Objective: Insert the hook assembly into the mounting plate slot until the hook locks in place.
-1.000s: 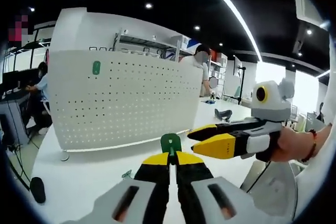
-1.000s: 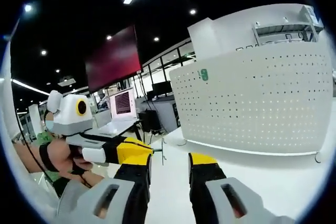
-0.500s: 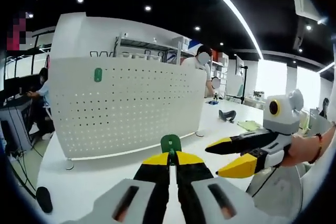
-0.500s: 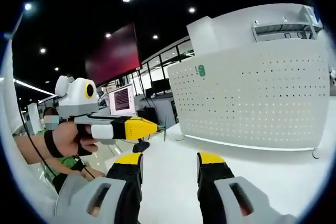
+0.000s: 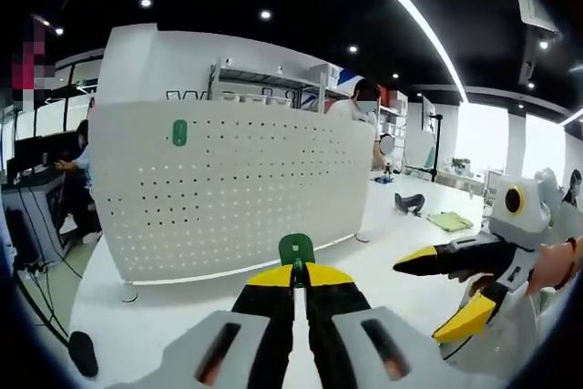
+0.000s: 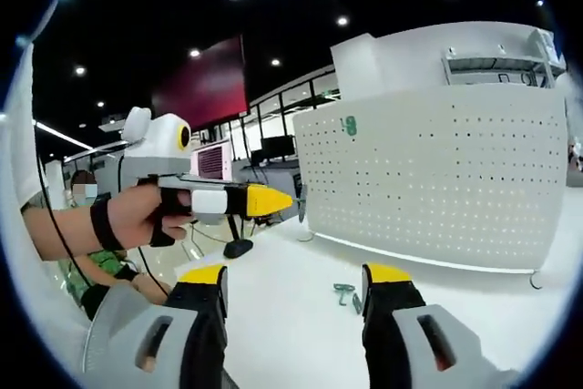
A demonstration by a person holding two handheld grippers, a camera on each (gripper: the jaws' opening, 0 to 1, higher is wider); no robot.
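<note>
A white perforated mounting plate (image 5: 228, 189) stands upright on the white table (image 5: 164, 316), with one green hook (image 5: 179, 132) fixed near its upper left. My left gripper (image 5: 295, 267) is shut on a second green hook (image 5: 296, 248), held in front of the plate and apart from it. In the right gripper view the plate (image 6: 437, 179) bears the fixed hook (image 6: 350, 126), and the left gripper (image 6: 290, 199) reaches in from the left with the green hook (image 6: 301, 201) at its tip. My right gripper (image 6: 296, 276) is open and holds nothing; it also appears low at the right (image 5: 435, 298).
Small green parts (image 6: 344, 293) lie on the table (image 6: 291, 325) before the plate. A black object (image 5: 82, 353) sits by the table's left edge. A black stand base (image 6: 239, 248) rests beyond the left gripper. People (image 5: 364, 107) sit or stand behind the plate, near desks and monitors.
The right gripper's jaws have spread wider and it has dropped to the right in the left gripper view. The left gripper stays shut on the hook, now nearer the plate.
</note>
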